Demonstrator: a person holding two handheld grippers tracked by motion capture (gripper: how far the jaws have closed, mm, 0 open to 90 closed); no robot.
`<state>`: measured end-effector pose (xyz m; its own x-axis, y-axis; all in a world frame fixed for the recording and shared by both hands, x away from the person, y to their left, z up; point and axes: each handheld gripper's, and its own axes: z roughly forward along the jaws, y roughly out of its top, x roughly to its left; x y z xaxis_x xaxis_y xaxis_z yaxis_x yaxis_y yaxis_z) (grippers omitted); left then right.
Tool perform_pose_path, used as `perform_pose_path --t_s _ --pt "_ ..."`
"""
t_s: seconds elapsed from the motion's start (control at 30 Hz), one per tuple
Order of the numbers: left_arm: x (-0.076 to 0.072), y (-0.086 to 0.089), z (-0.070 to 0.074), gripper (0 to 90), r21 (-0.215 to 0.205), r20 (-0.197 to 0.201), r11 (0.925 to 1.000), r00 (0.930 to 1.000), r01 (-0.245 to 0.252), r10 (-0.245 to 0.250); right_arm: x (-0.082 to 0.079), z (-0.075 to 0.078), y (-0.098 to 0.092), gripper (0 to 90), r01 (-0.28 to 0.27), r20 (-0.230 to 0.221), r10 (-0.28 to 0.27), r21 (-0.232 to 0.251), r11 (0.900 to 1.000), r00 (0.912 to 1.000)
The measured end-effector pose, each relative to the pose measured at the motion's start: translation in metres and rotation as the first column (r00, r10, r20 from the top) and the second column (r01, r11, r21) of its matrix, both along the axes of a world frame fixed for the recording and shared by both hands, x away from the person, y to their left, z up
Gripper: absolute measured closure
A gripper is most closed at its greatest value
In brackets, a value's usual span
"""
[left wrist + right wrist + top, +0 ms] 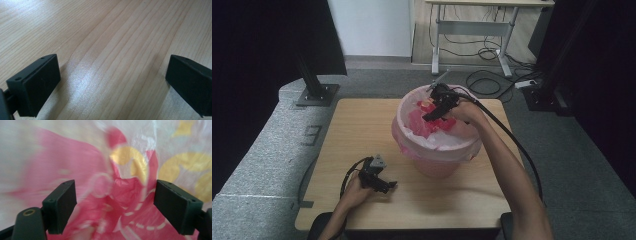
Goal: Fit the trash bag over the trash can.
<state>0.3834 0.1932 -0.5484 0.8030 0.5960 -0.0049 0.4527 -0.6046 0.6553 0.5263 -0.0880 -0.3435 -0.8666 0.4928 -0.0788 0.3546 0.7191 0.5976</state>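
A pink bin (pixel 438 150) lined with a thin pale bag stands on the wooden table (pixel 362 130), right of centre. Crumpled pink-red wrapping (pixel 424 122) with white and yellow marks lies inside it. My right gripper (pixel 434 114) hangs over the bin's mouth, pointing down into it. Its jaws stand apart with the pink-red wrapping (pixel 112 202) beyond them and nothing held between. My left gripper (pixel 388 186) rests low at the table's front left. It is open, with bare wood (pixel 112 65) between its pads (pixel 41 85).
A white-legged desk (pixel 472 30) and loose cables (pixel 484 82) lie on the grey floor behind the table. Black stands (pixel 314 85) rise at the back left and back right (pixel 544 85). A grey padded edge (pixel 267 140) runs along the table's left.
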Motion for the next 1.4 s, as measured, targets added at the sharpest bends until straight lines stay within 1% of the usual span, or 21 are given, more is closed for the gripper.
perform_pose_path --t_s 0.1,0.13,0.2,0.23,0.27,0.37,0.47,0.53,0.6,0.7,0.77,0.8,0.87,0.97,1.03,1.1,1.2,1.27,1.33,1.37,1.4 --pt "0.0 0.0 0.0 0.0 0.0 0.0 1.0 1.0 0.0 0.0 0.009 -0.02 0.001 16.5 0.02 -0.034 -0.021 -0.02 1.0 0.9992" --pt "0.0 0.0 0.0 0.0 0.0 0.0 1.0 1.0 0.0 0.0 0.012 -0.028 0.001 16.3 0.024 -0.053 -0.026 -0.04 0.999 0.9983" --pt "0.0 0.0 0.0 0.0 0.0 0.0 1.0 1.0 0.0 0.0 0.014 -0.031 0.0 15.9 0.011 -0.078 -0.018 -0.089 0.996 0.9967" --pt "0.0 0.0 0.0 0.0 0.0 0.0 1.0 1.0 0.0 0.0 0.013 -0.03 -0.001 15.8 0.016 -0.073 -0.022 -0.086 0.996 0.9971" --pt "0.0 0.0 0.0 0.0 0.0 0.0 1.0 1.0 0.0 0.0 0.011 -0.025 -0.002 15.8 0.024 -0.055 -0.028 -0.065 0.998 0.9981" --pt "0.0 0.0 0.0 0.0 0.001 0.0 1.0 1.0 0.0 0.0 -0.001 -0.002 -0.008 15.8 0.004 -0.01 -0.004 0.007 1.0 0.9999" --pt "0.0 0.0 0.0 0.0 0.001 0.0 1.0 1.0 -0.002 0.002 -0.017 0.023 -0.019 15.0 0.037 0.013 -0.038 0.05 0.998 0.9992" --pt "0.0 0.0 0.0 0.0 0.001 0.0 1.0 1.0 -0.001 0.001 -0.022 0.029 -0.026 14.3 0.051 0.031 -0.053 0.057 0.997 0.9981" --pt "0.0 -0.001 0.0 0.0 0.003 -0.001 1.0 1.0 -0.001 0.001 -0.022 0.029 -0.031 12.4 0.089 0.024 -0.09 0.041 0.995 0.9956" --pt "0.001 -0.001 0.0 0.0 0.003 0.0 1.0 1.0 0.0 0.0 -0.014 0.015 -0.029 12.3 0.125 0.011 -0.125 0.003 0.992 0.9921" --pt "0.001 -0.001 0.0 0.0 0.003 -0.001 1.0 1.0 0.0 0.0 -0.005 0.002 -0.027 12.4 0.13 -0.015 -0.13 -0.004 0.992 0.9914" --pt "0.001 -0.001 0.0 0.0 0.003 -0.001 1.0 1.0 -0.001 0.001 0.0 -0.006 -0.024 12.3 0.141 -0.025 -0.142 -0.021 0.99 0.9896" --pt "0.001 -0.001 0.0 0.0 0.003 -0.001 1.0 1.0 0.001 -0.001 0.008 -0.019 -0.023 12.2 0.137 -0.069 -0.14 -0.047 0.989 0.9878" --pt "0.001 -0.001 0.0 0.0 0.003 -0.001 1.0 1.0 0.0 0.0 0.01 -0.031 -0.019 12.3 0.123 -0.093 -0.134 -0.115 0.986 0.9867" --pt "0.0 -0.001 0.0 0.0 0.003 -0.001 1.0 1.0 0.0 0.0 0.007 -0.027 -0.017 12.5 0.094 -0.086 -0.102 -0.101 0.99 0.991" --pt "0.0 -0.001 0.0 0.0 0.003 -0.001 1.0 1.0 -0.001 0.001 -0.002 -0.013 -0.017 12.7 0.071 -0.053 -0.074 -0.051 0.996 0.9959" --pt "0.0 -0.001 0.0 0.0 0.002 -0.001 1.0 1.0 -0.004 0.004 -0.021 0.011 -0.016 12.3 0.033 -0.032 -0.032 0.043 0.999 0.999" --pt "0.0 -0.001 0.0 0.0 0.002 -0.001 1.0 1.0 -0.005 0.005 -0.037 0.021 -0.011 10.8 -0.005 -0.016 0.006 0.057 0.998 0.9999" --pt "0.0 -0.001 0.0 0.0 0.003 -0.001 1.0 1.0 -0.005 0.005 -0.05 0.022 -0.004 10.4 -0.03 -0.017 0.032 0.078 0.996 0.9994" --pt "0.0 -0.001 0.0 0.0 0.002 -0.001 1.0 1.0 -0.006 0.006 -0.055 0.019 0.001 10.3 -0.036 -0.031 0.039 0.084 0.996 0.9988" --pt "0.0 -0.001 0.0 0.0 0.002 0.0 1.0 1.0 -0.006 0.006 -0.06 0.014 0.008 10.3 -0.04 -0.045 0.043 0.075 0.996 0.998"
